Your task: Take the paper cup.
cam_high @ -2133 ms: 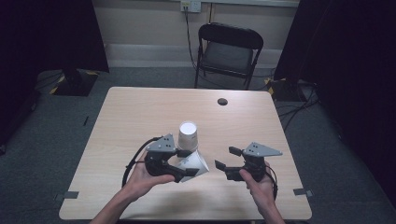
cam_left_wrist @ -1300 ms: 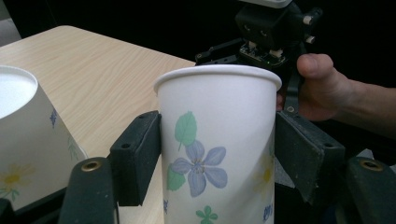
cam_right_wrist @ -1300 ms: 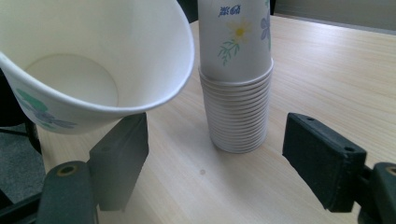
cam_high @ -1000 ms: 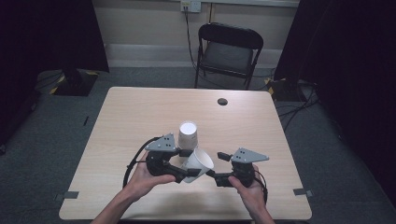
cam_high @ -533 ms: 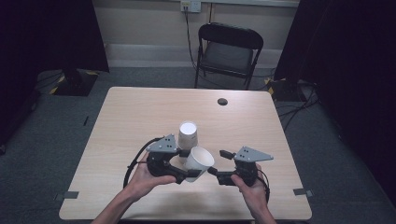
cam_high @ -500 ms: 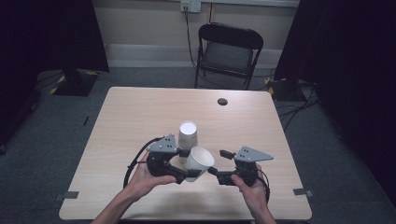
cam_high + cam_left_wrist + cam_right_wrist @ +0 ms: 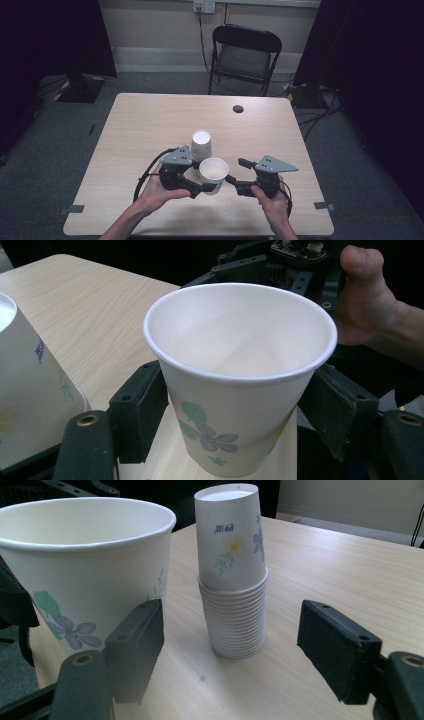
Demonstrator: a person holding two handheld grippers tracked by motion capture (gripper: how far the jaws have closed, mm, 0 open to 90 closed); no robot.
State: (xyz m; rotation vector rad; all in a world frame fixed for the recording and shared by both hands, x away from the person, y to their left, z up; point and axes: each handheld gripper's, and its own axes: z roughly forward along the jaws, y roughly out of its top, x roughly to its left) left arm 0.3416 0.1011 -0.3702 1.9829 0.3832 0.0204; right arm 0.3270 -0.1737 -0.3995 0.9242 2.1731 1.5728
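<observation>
A white paper cup with a flower print [image 7: 214, 172] [image 7: 235, 390] stands mouth up just above the table, and my left gripper [image 7: 209, 188] [image 7: 237, 415] is shut on its sides. Just behind it, a stack of upside-down paper cups [image 7: 201, 144] [image 7: 234, 580] rests on the wooden table [image 7: 150, 125]. My right gripper [image 7: 234, 173] [image 7: 237, 650] is open, just right of the held cup, with its jaws pointing left. In the right gripper view the held cup [image 7: 85, 570] is at the left and the stack stands beyond the gap between the jaws.
A small dark round object [image 7: 238, 108] lies near the table's far edge. A black folding chair [image 7: 245, 50] stands beyond the table. Bare tabletop stretches to the left and to the far side of the stack.
The held cup has turned from lying tilted to mouth up. My right gripper has moved left, close to the cup. The stack has not moved.
</observation>
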